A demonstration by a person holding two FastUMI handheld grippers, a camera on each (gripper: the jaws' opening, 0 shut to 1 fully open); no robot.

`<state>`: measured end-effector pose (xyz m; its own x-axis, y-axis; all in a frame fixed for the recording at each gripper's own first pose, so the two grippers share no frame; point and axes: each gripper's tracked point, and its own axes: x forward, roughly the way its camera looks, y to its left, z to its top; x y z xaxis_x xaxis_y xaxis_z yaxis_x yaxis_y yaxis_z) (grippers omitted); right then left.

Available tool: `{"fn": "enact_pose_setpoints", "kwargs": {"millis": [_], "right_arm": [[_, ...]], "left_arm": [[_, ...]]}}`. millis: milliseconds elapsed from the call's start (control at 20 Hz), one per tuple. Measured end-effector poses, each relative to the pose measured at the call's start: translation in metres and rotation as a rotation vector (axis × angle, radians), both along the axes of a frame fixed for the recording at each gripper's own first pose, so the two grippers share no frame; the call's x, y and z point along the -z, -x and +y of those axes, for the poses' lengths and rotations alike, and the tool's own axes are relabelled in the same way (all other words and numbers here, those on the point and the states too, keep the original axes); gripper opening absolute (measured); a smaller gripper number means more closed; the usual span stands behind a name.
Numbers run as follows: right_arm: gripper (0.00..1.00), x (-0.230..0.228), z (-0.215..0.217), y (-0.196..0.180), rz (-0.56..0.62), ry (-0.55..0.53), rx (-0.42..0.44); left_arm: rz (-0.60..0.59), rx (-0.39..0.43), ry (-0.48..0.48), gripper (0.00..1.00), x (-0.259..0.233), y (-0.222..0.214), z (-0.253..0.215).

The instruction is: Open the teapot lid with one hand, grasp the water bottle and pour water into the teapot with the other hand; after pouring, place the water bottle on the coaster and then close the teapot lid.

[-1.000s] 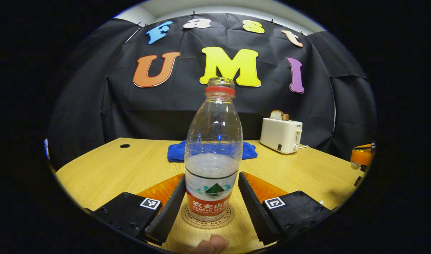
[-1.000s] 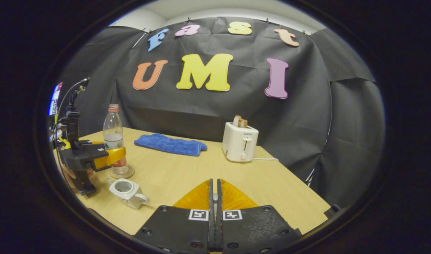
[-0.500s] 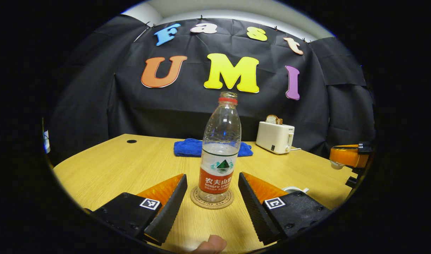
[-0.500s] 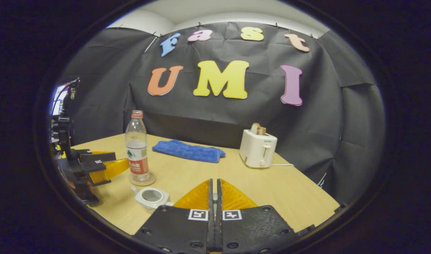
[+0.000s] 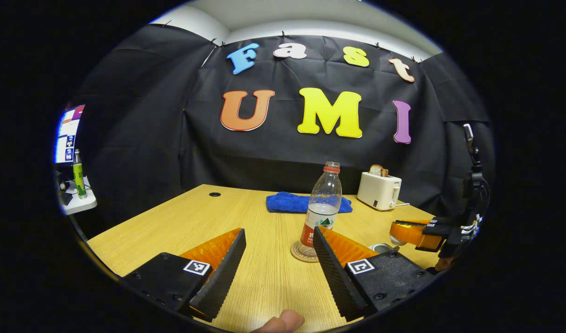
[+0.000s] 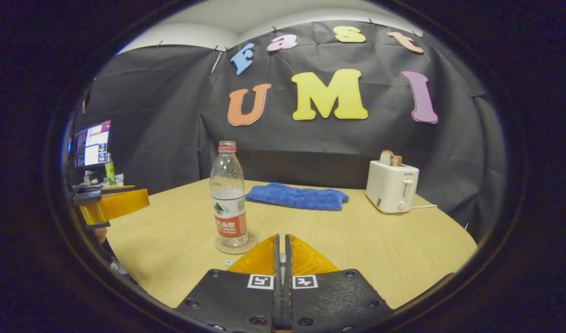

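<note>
The clear water bottle point(image 5: 324, 203) with a red label stands upright and capless on a round coaster point(image 5: 305, 253), also seen as the bottle point(image 6: 228, 199) on its coaster point(image 6: 236, 243) in the right gripper view. My left gripper point(image 5: 279, 236) is open and empty, well back from the bottle. Just right of the bottle, the white teapot point(image 5: 381, 248) peeks out, open, behind my right-hand finger. My right gripper point(image 5: 393, 231) hovers above it, shut on a small white lid point(image 5: 394, 240). Its fingers point(image 6: 281, 240) are pressed together. The left gripper point(image 6: 112, 206) shows at the far left.
A blue cloth point(image 5: 308, 203) lies at the back of the wooden table point(image 5: 181, 222). A white toaster point(image 5: 379, 190) with bread stands at the back right. A side shelf with a green bottle point(image 5: 78, 178) and a monitor point(image 6: 92, 149) is beyond the left edge.
My left gripper has pulled back from the bottle, which stays standing on the coaster. My right gripper, still shut, has moved left over the teapot, closer to the bottle.
</note>
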<state>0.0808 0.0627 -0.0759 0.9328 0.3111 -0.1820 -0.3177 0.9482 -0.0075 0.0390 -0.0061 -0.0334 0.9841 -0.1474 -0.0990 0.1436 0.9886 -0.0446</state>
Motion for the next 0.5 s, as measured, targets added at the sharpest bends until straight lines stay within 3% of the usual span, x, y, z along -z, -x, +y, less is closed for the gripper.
{"fn": "enact_pose_setpoints", "kwargs": {"millis": [150,500], "right_arm": [[0.0,0.001,0.007,0.001,0.003,-0.029,-0.023],[0.0,0.017,0.023,-0.007,0.039,-0.039,-0.063]], "left_arm": [[-0.006,-0.033,-0.013,0.92,-0.027,0.021,0.017],[-0.09,-0.021,0.004,0.92,-0.074,0.053,0.024]]}}
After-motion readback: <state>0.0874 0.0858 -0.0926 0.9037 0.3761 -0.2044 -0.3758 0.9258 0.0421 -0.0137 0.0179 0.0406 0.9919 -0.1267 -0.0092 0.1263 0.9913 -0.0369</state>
